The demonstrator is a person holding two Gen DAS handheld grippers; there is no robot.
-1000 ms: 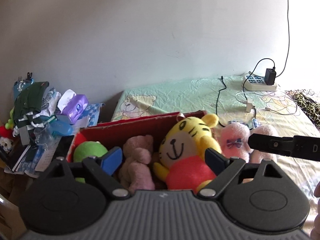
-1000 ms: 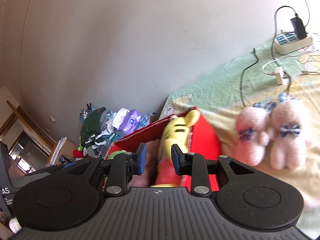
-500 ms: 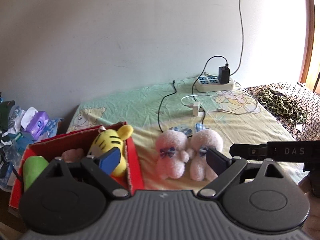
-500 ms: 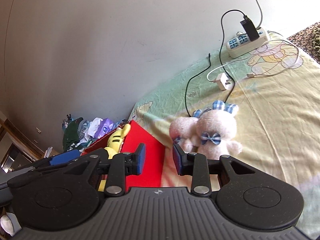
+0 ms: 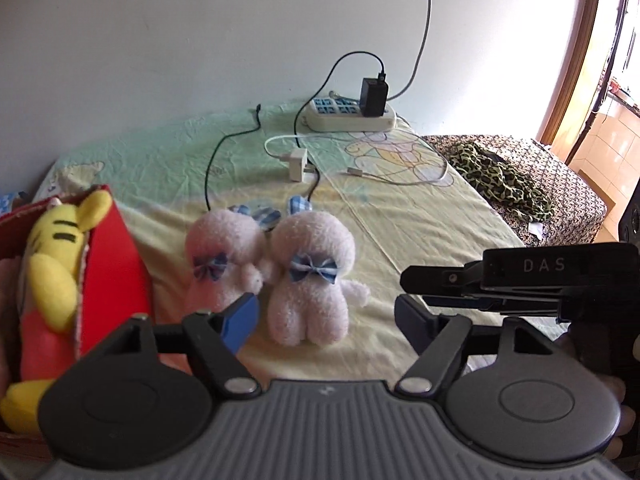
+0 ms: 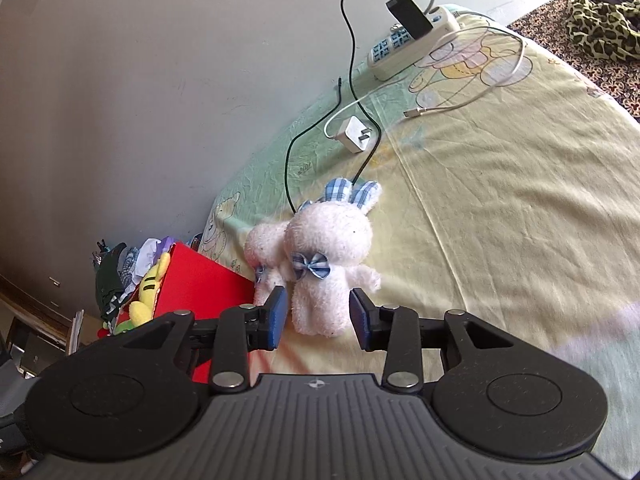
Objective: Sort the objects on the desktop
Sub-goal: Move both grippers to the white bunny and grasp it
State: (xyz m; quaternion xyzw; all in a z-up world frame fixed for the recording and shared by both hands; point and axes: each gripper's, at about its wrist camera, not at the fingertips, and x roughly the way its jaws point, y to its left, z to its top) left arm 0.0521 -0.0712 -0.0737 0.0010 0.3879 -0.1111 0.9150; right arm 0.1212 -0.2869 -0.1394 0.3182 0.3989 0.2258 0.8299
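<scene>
Two pink plush bunnies with blue checked bows stand side by side on the yellow-green sheet; the right one is nearer the right gripper, the left one is next to the red box. A yellow tiger plush lies in the box. My left gripper is open and empty, just short of the bunnies. My right gripper is open, its jaws on either side of the right bunny's feet, not touching; it also shows side-on in the left wrist view.
A white power strip with a black adapter lies by the wall. A white charger and black and white cables trail over the sheet. Leopard-print cloth lies at the right; clutter is piled beyond the box.
Both grippers swung right, away from the red box, to face the two bunnies. The right gripper's jaws opened wider and now flank the right bunny.
</scene>
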